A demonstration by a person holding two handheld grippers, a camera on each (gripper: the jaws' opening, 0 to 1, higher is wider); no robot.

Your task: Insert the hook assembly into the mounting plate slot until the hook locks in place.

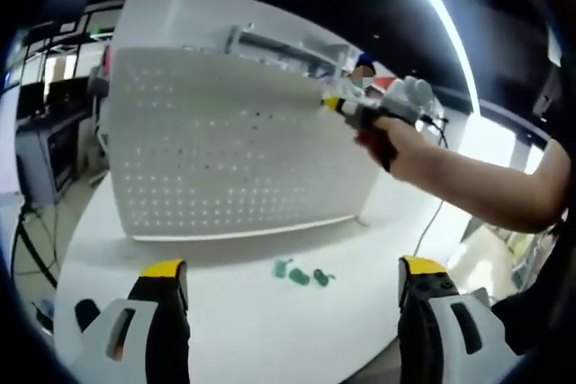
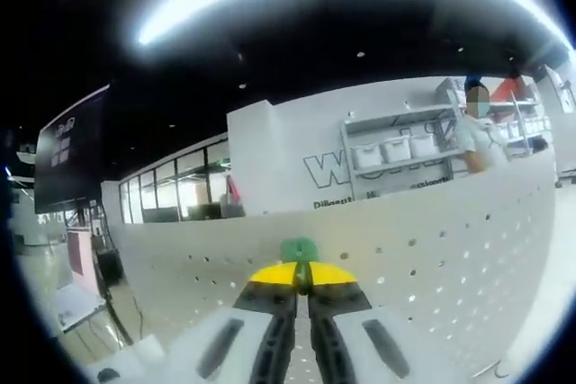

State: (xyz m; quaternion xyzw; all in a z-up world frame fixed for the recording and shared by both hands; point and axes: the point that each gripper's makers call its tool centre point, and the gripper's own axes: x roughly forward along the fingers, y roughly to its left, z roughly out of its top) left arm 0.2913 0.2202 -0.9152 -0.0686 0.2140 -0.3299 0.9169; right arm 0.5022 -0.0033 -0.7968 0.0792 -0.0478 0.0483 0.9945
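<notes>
A white pegboard mounting plate stands upright on the white table. Several green hooks lie on the table in front of it. My left gripper hangs low over the table with its jaws wide open around nothing. A person's hand holds my right gripper against the plate's upper right edge. In the right gripper view, the right gripper is shut on a green hook, whose top sticks out above the yellow tips, right at the perforated plate.
A black cable runs down past the plate's right side. The person's forearm reaches in from the right. Shelving with bins and a standing person are far behind the plate.
</notes>
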